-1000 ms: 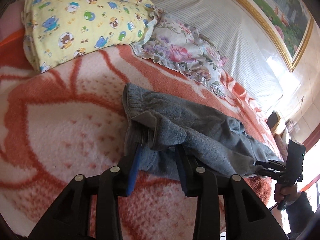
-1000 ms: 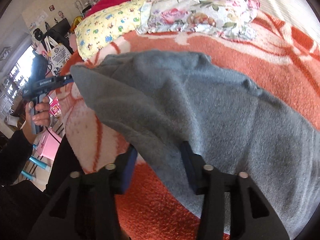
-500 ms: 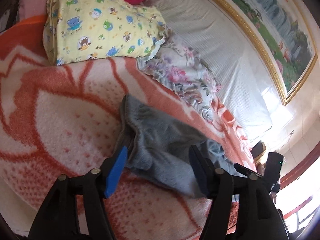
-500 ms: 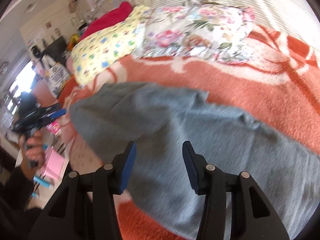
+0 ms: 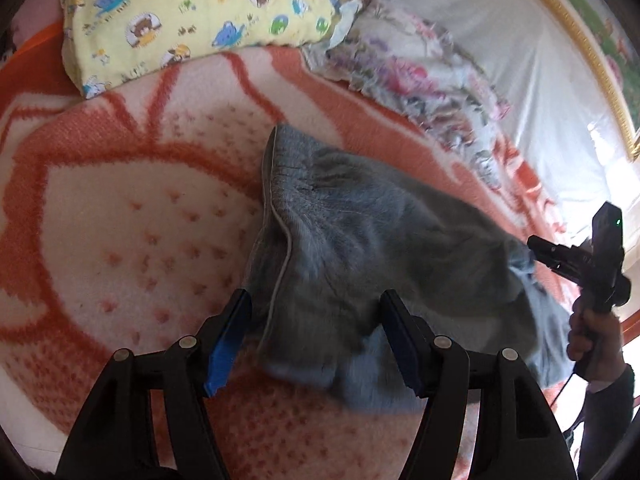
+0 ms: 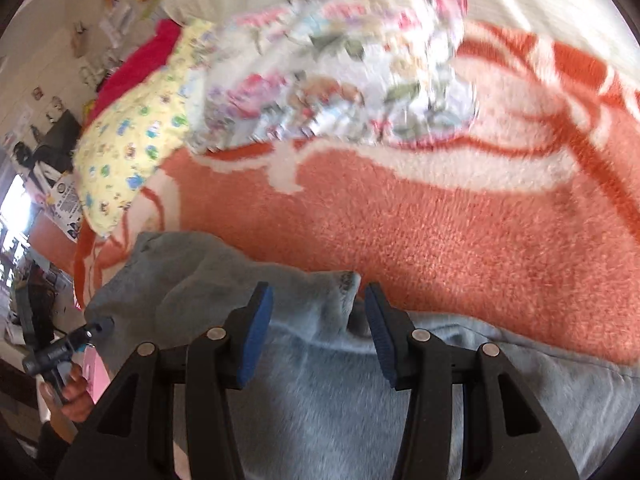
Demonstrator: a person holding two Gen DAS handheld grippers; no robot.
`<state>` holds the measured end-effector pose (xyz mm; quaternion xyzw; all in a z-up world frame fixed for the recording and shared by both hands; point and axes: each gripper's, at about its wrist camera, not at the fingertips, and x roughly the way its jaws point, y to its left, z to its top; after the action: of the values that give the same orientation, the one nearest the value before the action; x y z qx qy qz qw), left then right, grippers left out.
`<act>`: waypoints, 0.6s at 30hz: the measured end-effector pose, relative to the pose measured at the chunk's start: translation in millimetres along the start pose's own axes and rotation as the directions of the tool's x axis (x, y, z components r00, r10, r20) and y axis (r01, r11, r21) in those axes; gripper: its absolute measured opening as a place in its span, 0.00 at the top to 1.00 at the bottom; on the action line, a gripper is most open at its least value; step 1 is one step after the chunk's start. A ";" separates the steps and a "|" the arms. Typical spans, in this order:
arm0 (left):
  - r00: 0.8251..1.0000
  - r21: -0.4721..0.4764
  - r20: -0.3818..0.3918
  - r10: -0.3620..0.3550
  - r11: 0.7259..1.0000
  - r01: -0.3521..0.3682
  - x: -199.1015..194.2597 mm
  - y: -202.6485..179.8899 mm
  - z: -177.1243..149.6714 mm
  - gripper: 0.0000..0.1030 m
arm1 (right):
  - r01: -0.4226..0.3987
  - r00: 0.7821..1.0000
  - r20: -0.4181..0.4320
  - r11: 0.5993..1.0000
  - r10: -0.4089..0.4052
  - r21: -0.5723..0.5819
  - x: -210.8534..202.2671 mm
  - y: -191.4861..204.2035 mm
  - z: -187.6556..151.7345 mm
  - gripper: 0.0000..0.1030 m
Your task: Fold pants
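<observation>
The grey fleece pants [image 5: 360, 248] lie rumpled on the orange and white blanket [image 5: 120, 220], waistband toward the pillows. My left gripper [image 5: 316, 340] is open, its blue pads either side of the near edge of the cloth, holding nothing. In the right wrist view the pants [image 6: 320, 400] lie under my right gripper [image 6: 316, 332], which is open above a raised fold. The right gripper also shows in the left wrist view [image 5: 536, 246] at the pants' far end. The left gripper shows in the right wrist view [image 6: 100, 326] at the cloth's left edge.
A yellow cartoon pillow [image 5: 192, 12] and a floral pillow [image 5: 420, 72] lie at the head of the bed. A red cloth [image 6: 136, 68] sits behind them. A framed picture [image 5: 580, 20] hangs on the wall. Room clutter stands off the bed's left side [image 6: 40, 160].
Both grippers let go of the pants and opened. The cloth dropped onto the blanket. The right gripper drew back and now sits low over the pants.
</observation>
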<state>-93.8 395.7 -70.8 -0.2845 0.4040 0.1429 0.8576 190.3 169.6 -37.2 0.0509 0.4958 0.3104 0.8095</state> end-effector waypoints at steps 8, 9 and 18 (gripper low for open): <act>0.999 -0.014 0.032 0.033 0.999 -0.033 13.8 -6.4 9.5 0.68 | -0.057 0.998 -0.016 0.998 0.058 0.017 29.6 -5.9 2.7 0.84; 0.999 -0.023 0.034 0.007 1.000 -0.006 11.9 -5.2 12.5 0.74 | -0.060 0.998 -0.001 0.998 0.060 0.013 28.1 -5.3 4.4 0.84; 0.984 0.111 0.178 0.004 0.994 -0.025 -24.5 -29.1 49.0 0.85 | -0.015 0.988 0.155 0.999 0.019 -0.031 12.9 -5.9 61.6 0.86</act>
<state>-65.5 401.7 -15.9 -0.2189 0.3356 0.1509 0.9037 248.4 185.9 -18.5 0.0670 0.4263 0.3198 0.8435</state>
